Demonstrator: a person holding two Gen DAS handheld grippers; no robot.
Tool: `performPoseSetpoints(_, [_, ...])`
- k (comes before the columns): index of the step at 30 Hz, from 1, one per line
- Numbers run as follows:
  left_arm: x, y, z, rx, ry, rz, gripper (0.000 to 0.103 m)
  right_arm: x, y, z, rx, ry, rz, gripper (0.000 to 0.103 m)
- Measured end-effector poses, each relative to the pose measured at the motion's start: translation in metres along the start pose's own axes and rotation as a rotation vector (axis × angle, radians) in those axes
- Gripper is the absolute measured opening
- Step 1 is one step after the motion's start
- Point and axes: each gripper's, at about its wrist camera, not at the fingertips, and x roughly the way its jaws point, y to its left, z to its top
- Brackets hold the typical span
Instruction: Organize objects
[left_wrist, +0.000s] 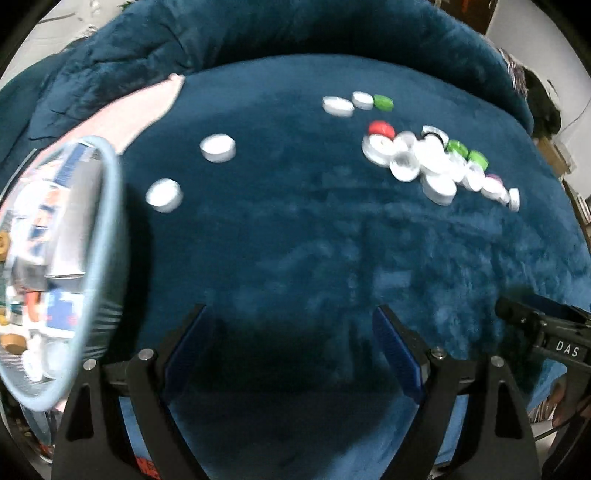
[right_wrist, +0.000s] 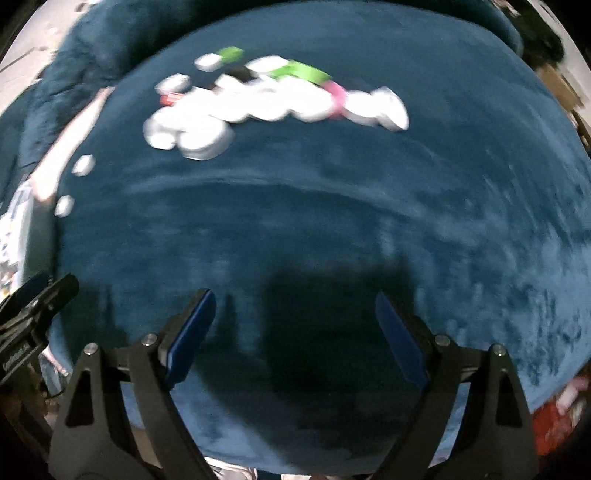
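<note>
Several bottle caps lie on a dark blue plush blanket (left_wrist: 295, 240). A heap of mostly white caps (left_wrist: 432, 162) with a red cap (left_wrist: 381, 128) and green caps (left_wrist: 467, 152) sits at the right. Two lone white caps (left_wrist: 218, 147) (left_wrist: 164, 194) lie at the left. My left gripper (left_wrist: 291, 332) is open and empty above bare blanket. In the right wrist view the heap (right_wrist: 266, 99) is blurred, far ahead of my right gripper (right_wrist: 295, 317), which is open and empty.
A clear container with a pale blue rim (left_wrist: 107, 236) stands at the left edge, with caps and a printed label showing through it. A pink cloth (left_wrist: 136, 118) lies behind it. The right gripper's body (left_wrist: 546, 332) shows at the right edge.
</note>
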Motion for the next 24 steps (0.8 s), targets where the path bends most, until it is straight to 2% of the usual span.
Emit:
performPoseSetpoints(3, [0.019, -0.010, -0.002, 0.007, 0.030, 0.013, 0.089, 0.010, -0.005, 0.001, 0.007, 0.013, -0.023, 0.089])
performPoseSetpoints(5, [0.030, -0.015, -0.003, 0.011, 0.047, 0.009, 0.090, 0.012, -0.004, 0.001, 0.001, -0.006, -0.030, 0.095])
performPoseSetpoints(7, [0.043, -0.017, -0.004, 0.003, 0.082, -0.010, 0.098, 0.016, -0.005, 0.000, 0.002, -0.032, -0.011, 0.103])
performPoseSetpoints(8, [0.047, -0.017, -0.003, -0.006, 0.093, -0.011, 0.103, 0.018, -0.005, 0.000, 0.002, -0.040, -0.001, 0.103])
performPoseSetpoints(13, [0.050, -0.020, -0.008, -0.061, 0.041, 0.037, 0.103, 0.020, 0.001, -0.012, -0.074, -0.116, -0.042, 0.103])
performPoseSetpoints(16, [0.045, -0.020, -0.016, -0.065, -0.014, 0.035, 0.103, 0.017, -0.002, -0.019, -0.064, -0.171, -0.032, 0.103])
performPoseSetpoints(24, [0.042, -0.017, -0.017, -0.070, -0.023, 0.036, 0.103, 0.019, 0.001, -0.020, -0.064, -0.199, -0.042, 0.103])
